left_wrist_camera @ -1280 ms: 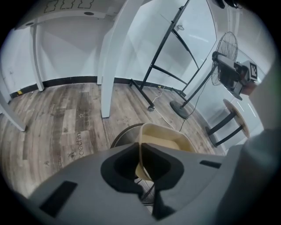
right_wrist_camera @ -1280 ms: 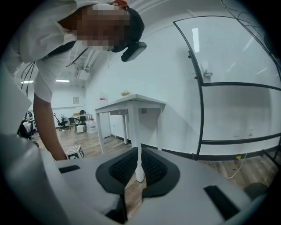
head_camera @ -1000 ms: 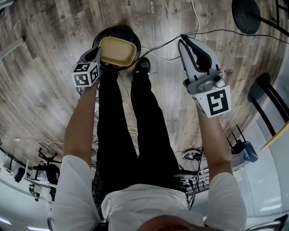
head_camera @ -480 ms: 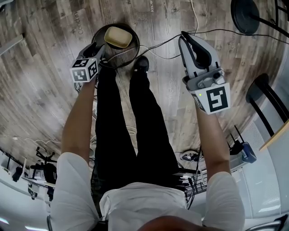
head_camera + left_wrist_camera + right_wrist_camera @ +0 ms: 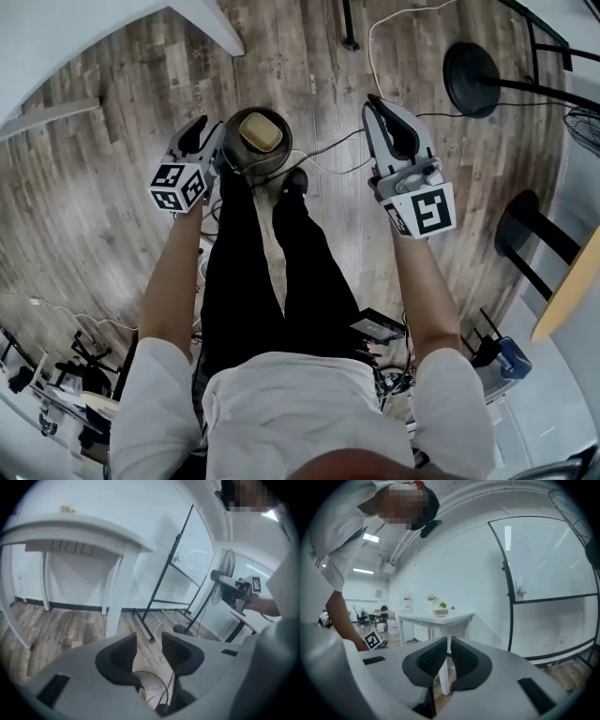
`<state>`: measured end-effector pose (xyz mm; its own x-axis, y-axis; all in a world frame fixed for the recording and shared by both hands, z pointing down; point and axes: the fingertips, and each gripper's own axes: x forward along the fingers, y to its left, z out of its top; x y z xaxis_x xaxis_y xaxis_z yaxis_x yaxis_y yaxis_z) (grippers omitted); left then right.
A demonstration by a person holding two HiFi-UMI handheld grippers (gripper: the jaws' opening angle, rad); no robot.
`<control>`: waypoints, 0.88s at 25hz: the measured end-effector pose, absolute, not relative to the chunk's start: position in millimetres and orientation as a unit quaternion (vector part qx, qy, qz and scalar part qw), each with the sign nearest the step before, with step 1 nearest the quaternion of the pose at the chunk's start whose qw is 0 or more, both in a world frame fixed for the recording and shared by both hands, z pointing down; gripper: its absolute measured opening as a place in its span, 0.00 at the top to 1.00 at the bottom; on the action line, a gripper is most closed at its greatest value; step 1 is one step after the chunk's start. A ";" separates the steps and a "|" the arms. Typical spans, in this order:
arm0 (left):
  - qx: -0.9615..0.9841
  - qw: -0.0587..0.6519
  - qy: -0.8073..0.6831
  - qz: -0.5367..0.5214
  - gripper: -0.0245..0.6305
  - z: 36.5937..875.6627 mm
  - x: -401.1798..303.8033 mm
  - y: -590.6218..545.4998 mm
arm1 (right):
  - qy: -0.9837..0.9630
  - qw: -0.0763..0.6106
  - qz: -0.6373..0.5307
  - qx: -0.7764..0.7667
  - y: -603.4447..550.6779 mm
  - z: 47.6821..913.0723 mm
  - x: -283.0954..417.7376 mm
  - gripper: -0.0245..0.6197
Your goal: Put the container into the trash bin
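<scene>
One container [image 5: 262, 134]; one trash bin [image 5: 285, 157]; one fan [image 5: 226, 573]; one white table [image 5: 208, 21].

The container [image 5: 262, 135] is tan-yellow against the black trash bin [image 5: 285, 131]. The floor [image 5: 103, 197] is grey-brown, wood-grained planking. The person's trousers [image 5: 244, 291] are black and the shirt [image 5: 300, 412] is white. The right gripper [image 5: 375, 105] is pale grey with black dimpled pads [image 5: 461, 660], and its cube [image 5: 422, 211] is white with black square markers. The table [image 5: 436, 618] is white and the round stand base [image 5: 472, 80] is black.
</scene>
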<state>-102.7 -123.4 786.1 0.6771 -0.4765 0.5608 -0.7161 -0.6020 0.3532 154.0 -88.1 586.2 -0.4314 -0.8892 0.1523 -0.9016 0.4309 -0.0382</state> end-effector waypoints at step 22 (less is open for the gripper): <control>0.893 -0.009 -0.447 -0.048 0.71 181.9 -196.7 -33.2 | -0.869 -0.127 -0.133 0.460 43.2 168.6 133.8 0.88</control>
<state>-196.7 -33.2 181.9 0.5963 -0.7973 -0.0935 -0.7991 -0.6007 0.0256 133.8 43.2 168.6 -0.5441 -0.7657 -0.3431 -0.8333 0.5410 0.1141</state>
